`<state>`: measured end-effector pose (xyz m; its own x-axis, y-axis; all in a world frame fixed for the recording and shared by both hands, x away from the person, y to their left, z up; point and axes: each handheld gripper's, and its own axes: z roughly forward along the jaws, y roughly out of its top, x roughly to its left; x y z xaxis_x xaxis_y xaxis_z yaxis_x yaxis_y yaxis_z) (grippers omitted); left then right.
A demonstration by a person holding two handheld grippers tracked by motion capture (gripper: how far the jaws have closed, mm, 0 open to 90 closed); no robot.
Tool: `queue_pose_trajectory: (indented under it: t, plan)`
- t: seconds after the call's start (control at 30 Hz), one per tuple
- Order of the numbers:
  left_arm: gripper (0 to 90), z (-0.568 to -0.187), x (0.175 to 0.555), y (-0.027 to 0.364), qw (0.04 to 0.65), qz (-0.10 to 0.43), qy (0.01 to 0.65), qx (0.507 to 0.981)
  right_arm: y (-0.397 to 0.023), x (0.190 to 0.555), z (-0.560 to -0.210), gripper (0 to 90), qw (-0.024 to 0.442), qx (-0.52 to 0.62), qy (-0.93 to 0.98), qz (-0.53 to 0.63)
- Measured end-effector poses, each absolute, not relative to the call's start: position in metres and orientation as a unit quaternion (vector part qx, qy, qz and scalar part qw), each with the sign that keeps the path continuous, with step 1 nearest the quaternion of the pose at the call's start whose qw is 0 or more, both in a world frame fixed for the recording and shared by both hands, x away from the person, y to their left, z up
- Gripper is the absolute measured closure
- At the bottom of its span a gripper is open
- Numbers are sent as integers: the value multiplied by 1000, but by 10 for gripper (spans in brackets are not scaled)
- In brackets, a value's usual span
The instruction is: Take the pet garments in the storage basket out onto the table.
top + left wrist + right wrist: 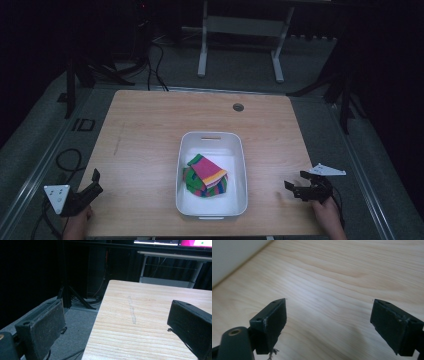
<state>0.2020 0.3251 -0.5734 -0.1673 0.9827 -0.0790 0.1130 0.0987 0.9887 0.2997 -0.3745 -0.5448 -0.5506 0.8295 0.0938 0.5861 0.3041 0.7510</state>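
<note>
The striped cloth point(206, 176) lies folded and bunched inside the white tub point(240, 165), towards its near half, with bare white floor showing at the tub's far end; the tub sits at the middle of the wooden bench point(150, 130), nearer the near edge than the far one. The left tongs point(94, 181) hang over the near left corner of the bench, jaws apart and holding nothing; in the left gripper view one jaw stands over the floor and the other over the wood. The right tongs point(295, 180) rest low near the right edge, likewise spread and empty, well apart from the tub; the right gripper view has bare wood grain between the jaws and the tub's white wall at the far left point(232, 257).

Judgement: the work in hand appears to be the cloth, and neither tool has yet closed on it. To do it well, come in over the tub's rim rather than across it; descend on the raised pink fold, pinch one clear layer edge, and lift straight up so the tub does not drag; the second tongs could steady the tub's wall if it shifts.
</note>
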Motion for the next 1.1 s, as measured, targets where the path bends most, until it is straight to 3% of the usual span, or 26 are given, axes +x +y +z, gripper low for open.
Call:
queue_pose_trajectory:
  t: [0.13,0.33,0.87,1.1]
  plan:
    - [18,-573,202,325,449,485,590,463,-368,300,-543,132,147,431,800,391]
    - [18,-573,202,326,450,484,590,463,-344,302,-533,132,95,379,825,407]
    - [18,-574,201,326,450,485,590,463,-290,296,-462,129,82,268,848,450]
    - [18,-574,201,326,450,485,590,463,-263,299,-448,132,77,241,858,447]
